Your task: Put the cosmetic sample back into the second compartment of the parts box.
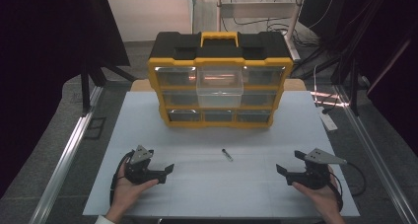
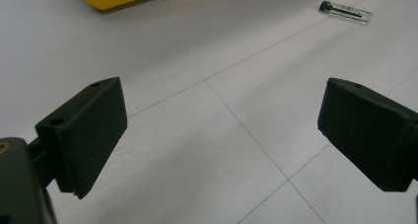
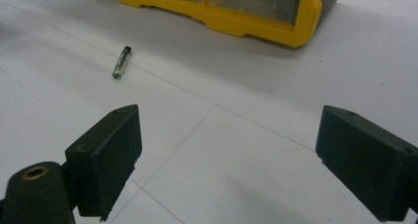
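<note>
A small clear vial with a black cap (image 1: 226, 154) lies on the white table, midway between the two hands; it also lies far off in the left gripper view (image 2: 346, 12) and in the right gripper view (image 3: 121, 62). A yellow and black drawer organizer (image 1: 220, 81) stands at the back, its top middle clear drawer (image 1: 220, 87) pulled out. My left gripper (image 1: 169, 171) rests at the front left, open, nothing between its jaws. At the front right my right gripper (image 1: 287, 161) is open and empty too. Both point inward toward the vial.
The white table (image 1: 148, 130) has a metal rail (image 1: 66, 155) along its left side and another along its right. Cables and a white power strip (image 1: 329, 121) lie beyond the right edge. Dark curtains hang on both sides.
</note>
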The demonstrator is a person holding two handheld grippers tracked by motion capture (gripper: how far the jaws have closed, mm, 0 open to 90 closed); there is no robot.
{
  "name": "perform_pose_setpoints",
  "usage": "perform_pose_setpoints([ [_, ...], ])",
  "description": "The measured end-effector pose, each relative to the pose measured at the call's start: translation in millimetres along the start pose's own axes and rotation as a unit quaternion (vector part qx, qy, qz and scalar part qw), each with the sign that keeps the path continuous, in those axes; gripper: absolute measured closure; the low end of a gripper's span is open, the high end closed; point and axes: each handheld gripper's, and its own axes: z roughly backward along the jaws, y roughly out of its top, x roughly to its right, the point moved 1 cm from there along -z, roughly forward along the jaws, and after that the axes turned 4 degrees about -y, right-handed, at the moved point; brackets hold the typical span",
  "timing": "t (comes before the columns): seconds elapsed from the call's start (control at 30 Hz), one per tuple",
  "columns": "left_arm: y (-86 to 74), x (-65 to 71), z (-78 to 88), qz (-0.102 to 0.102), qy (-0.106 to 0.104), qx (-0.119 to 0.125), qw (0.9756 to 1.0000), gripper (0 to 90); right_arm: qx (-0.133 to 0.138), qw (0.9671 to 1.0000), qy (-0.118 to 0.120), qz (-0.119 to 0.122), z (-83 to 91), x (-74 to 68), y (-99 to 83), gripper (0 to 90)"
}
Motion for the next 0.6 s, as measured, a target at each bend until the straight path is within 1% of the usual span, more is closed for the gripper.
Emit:
perform_pose_setpoints([
  [0.13, -0.7, 0.8, -1.5, 0.003, 0.001, -0.003, 1.0, 5.5, 0.003, 1.0, 0.002, -0.001, -0.4, 1.3, 0.6, 10.6],
  [0.3, -1.5, 2.4, -2.2, -0.006, 0.004, -0.005, 1.0, 5.5, -0.001, 1.0, 0.002, -0.002, -0.6, 0.7, 0.4, 10.8],
  [0.43, -2.7, 2.1, -1.4, -0.006, 0.005, -0.003, 1.0, 5.6, -0.001, 1.0, 0.001, -0.001, 0.8, -1.4, 0.9, 10.8],
  [0.6, -2.6, 2.5, 0.3, -0.012, 0.004, 0.0, 0.9999, 5.8, -0.003, 1.0, -0.001, 0.001, -0.4, -2.9, 1.4, 11.0],
])
